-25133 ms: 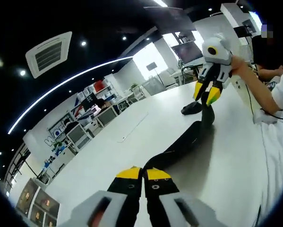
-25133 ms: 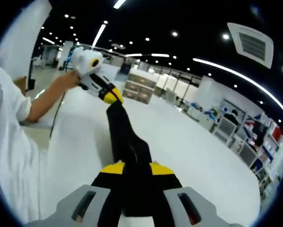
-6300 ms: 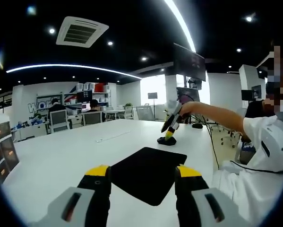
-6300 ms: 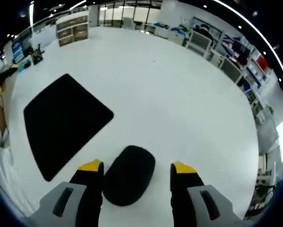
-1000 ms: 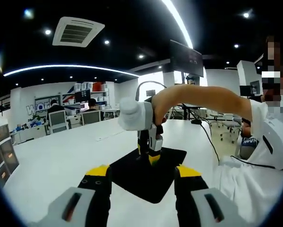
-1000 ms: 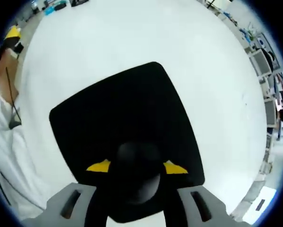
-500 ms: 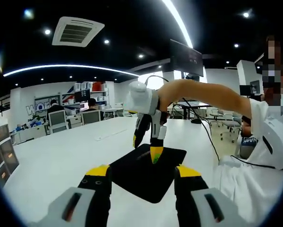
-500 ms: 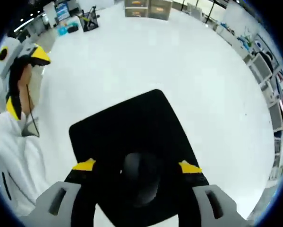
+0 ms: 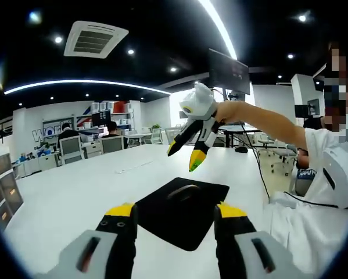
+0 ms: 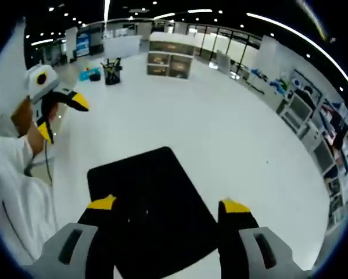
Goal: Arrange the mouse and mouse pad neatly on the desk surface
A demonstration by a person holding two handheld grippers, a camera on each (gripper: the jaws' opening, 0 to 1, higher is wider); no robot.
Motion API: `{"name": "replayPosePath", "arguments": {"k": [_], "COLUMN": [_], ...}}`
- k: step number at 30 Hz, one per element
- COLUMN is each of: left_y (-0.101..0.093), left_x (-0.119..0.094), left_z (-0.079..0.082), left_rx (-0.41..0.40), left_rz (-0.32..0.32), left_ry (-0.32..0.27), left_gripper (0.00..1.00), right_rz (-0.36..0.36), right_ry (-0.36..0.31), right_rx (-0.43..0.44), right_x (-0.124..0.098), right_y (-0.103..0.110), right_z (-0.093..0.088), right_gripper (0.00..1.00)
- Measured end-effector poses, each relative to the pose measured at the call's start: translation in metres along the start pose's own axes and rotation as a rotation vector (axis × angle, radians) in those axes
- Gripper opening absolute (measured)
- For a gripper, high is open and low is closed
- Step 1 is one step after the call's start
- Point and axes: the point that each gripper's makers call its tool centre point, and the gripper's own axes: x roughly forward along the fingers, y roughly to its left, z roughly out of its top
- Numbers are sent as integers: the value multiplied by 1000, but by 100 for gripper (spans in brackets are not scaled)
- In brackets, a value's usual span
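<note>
One domed black mouse (image 9: 184, 191) | flat matte mouse pad (image 9: 179, 210) | smooth white desk (image 9: 75, 197)

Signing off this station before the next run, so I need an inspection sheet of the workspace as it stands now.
Surface: large white desk, smooth.
Job's things: black rectangular mouse pad lying flat near the desk edge; black mouse resting on it.
Clutter: nothing seen near the pad.
Grippers: left gripper low, jaws open; right gripper raised above the mouse, jaws open, holding nothing.
Cables: thin black cable hanging from the person's arm.
Surroundings: open office with drawer cabinets, ceiling light strips.
</note>
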Motion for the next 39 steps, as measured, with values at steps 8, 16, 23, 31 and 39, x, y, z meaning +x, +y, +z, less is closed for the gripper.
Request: {"name": "replayPosePath", "arguments": {"k": [8, 16, 23, 31, 39], "left_y": [1, 5, 6, 5, 5], "left_x": [1, -1, -3, -3, -2], "left_z": [-1, -1, 0, 1, -1], "left_rx": [-4, -10, -11, -10, -17], "left_rz": [4, 9, 14, 13, 17], "left_ry": [-1, -4, -12, -14, -15], "left_gripper": [54, 54, 54, 54, 54], "right_rz": [-47, -101, -150, -187, -192], "right_ry": [-139, -264, -362, -441, -468], "right_rx": [19, 17, 14, 26, 54], "right_x": [-29, -61, -86, -104, -103], "right_y": [-5, -5, -4, -1, 0], "right_z": [-12, -9, -12, -31, -54], "right_gripper": [66, 66, 66, 64, 64]}}
